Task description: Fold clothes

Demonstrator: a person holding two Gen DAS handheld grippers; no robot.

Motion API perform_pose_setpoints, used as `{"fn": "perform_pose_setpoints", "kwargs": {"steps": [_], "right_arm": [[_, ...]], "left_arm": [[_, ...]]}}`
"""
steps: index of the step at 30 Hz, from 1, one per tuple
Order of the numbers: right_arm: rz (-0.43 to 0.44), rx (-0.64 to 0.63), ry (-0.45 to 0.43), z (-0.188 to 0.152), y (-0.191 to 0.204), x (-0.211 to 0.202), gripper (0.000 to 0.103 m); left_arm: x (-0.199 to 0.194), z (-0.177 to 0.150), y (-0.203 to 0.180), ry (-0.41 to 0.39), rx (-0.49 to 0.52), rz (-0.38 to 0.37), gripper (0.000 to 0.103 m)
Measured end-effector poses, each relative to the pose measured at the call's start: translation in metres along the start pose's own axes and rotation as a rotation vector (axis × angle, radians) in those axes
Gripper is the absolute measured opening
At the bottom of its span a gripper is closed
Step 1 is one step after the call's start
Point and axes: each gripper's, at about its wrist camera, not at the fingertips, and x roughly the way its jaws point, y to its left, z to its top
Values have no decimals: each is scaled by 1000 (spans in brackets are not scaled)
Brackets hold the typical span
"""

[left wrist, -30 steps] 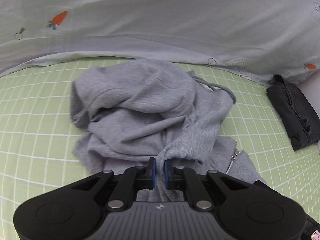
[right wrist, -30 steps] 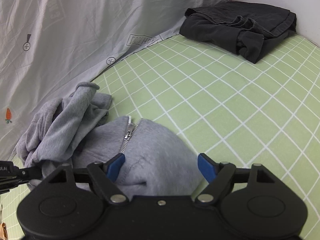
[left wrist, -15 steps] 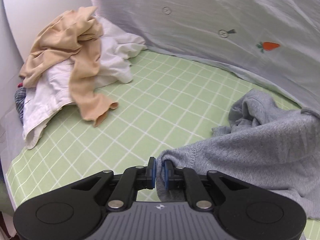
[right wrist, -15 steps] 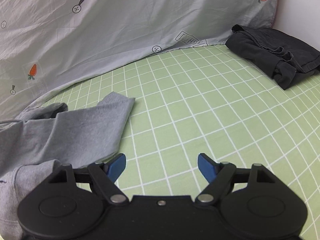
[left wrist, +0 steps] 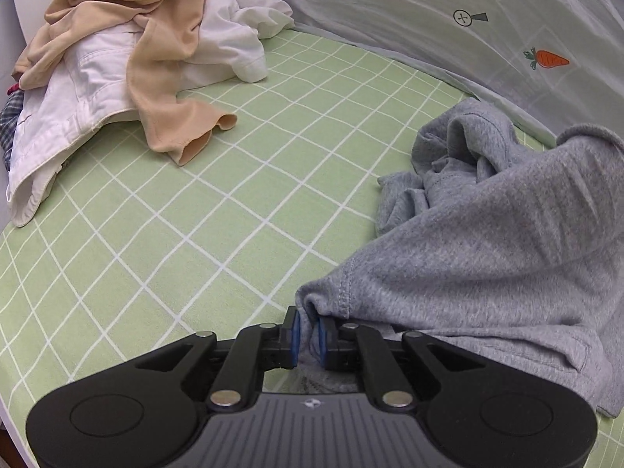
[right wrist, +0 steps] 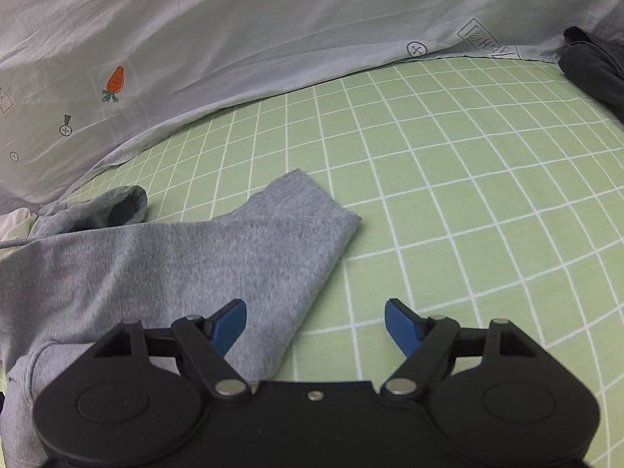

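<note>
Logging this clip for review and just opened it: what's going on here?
A person with a gripper in each hand is sorting out a grey hoodie on a green checked bed sheet. The left gripper is shut on a hem corner of it, drawn out flat. The right gripper is closing over another edge, pads not yet on the cloth. An unfolded pile of clothes and a dark garment lie aside.

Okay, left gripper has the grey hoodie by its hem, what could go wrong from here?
1. The left gripper pinches only a thin bit of the grey hoodie at the hem, so a pull may slip it free.
2. The hoodie is bunched at its far end; dragging may not flatten it.
3. The right gripper is closing with only the hoodie's edge between its jaws; it may miss the cloth.
</note>
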Motion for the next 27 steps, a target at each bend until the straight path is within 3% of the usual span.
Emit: {"fn": "perform_pose_setpoints", "kwargs": {"steps": [3,5,6,8,11,14,18,22,25,27], "right_arm": [[17,-31,18,1,10,11,61],[14,-62,2,0,13,11,39],[10,-64,-1,1,11,11,23],[9,-40,-8,2,1,9,8],[-13,44,-36,2,-29,-1,4],[-69,126,-70,0,-66,-15,4],[-170,254,-126,-4,-120,-43,4],[-261,360,-195,-7,-167,-78,4],[-293,384,-241,-4,-183,-98,4],[-285,380,-265,0,-183,-107,4]], "left_arm": [[4,3,-7,14,25,-10,9],[6,3,-16,16,55,-9,8],[7,3,-21,15,71,-7,8],[9,2,-38,12,118,-2,8],[11,0,-67,8,197,-1,7],[12,-3,-107,9,272,-54,7],[11,-13,-179,4,408,-146,7],[7,-30,-253,23,517,-298,8],[7,-36,-277,56,515,-377,10],[5,-35,-277,62,511,-378,11]]}}
